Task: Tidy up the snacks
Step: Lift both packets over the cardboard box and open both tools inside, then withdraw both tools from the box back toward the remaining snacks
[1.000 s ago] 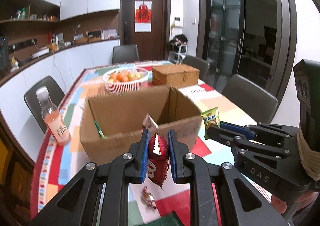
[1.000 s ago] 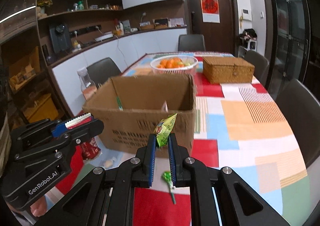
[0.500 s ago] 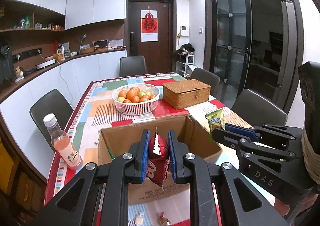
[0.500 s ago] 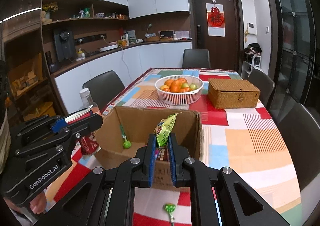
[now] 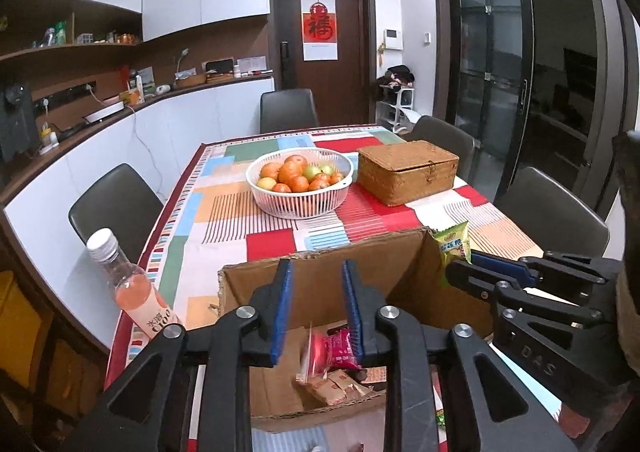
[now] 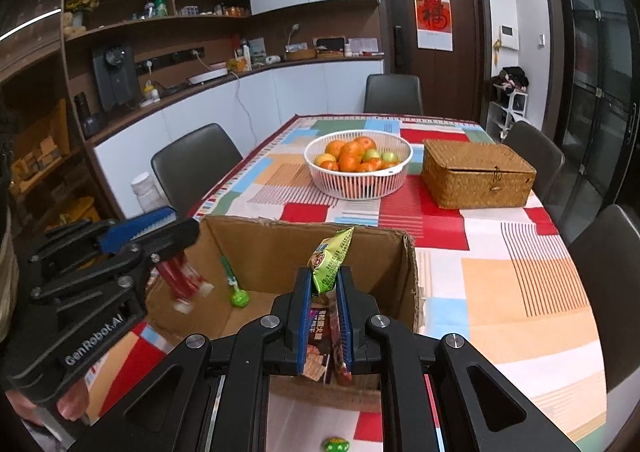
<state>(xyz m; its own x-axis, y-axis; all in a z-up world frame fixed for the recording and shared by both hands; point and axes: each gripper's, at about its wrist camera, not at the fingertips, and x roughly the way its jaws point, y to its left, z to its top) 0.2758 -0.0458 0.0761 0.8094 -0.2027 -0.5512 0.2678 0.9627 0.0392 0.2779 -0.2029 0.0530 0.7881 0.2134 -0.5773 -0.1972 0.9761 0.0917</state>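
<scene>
An open cardboard box [image 5: 408,252] [image 6: 288,236] stands on the table below both grippers. My left gripper [image 5: 316,284] is open above the box; the red snack packet [image 5: 332,348] [image 6: 180,280] is loose and blurred, falling inside the box. My right gripper [image 6: 324,284] is shut on a green snack packet [image 6: 332,256] [image 5: 452,246] above the box's near wall. A green lollipop [image 6: 236,292] and several snacks [image 5: 332,388] lie inside the box.
A white fruit basket [image 5: 300,179] [image 6: 358,167] and a wicker box [image 5: 408,171] [image 6: 476,171] stand beyond the cardboard box. A pink drink bottle [image 5: 132,288] stands at the table's left edge. A green candy [image 6: 336,444] lies in front of the box. Chairs surround the table.
Both grippers rose and moved over the box. My left gripper opened and let go of the red packet, which now drops into the box. The right still holds the green packet.
</scene>
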